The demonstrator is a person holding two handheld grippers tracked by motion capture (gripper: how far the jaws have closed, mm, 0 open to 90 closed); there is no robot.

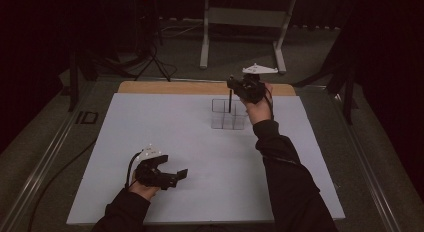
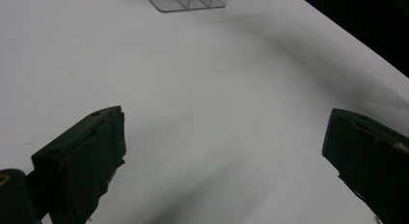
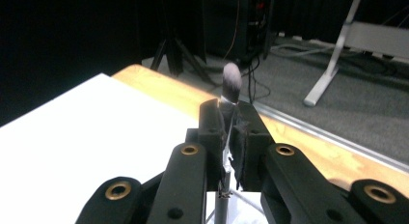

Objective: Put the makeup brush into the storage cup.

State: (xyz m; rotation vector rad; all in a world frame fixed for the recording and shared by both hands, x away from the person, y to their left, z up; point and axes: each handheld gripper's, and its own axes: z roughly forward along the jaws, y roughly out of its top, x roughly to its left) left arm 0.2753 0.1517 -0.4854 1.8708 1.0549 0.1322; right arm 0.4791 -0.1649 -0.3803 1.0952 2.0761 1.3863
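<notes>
No readable text, label, brand, number or sign is showing anywhere in these pictures.

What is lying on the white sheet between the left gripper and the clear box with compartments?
Nothing. In the high view the white sheet is bare between the left gripper and the clear box; the left gripper view shows likewise.
</notes>
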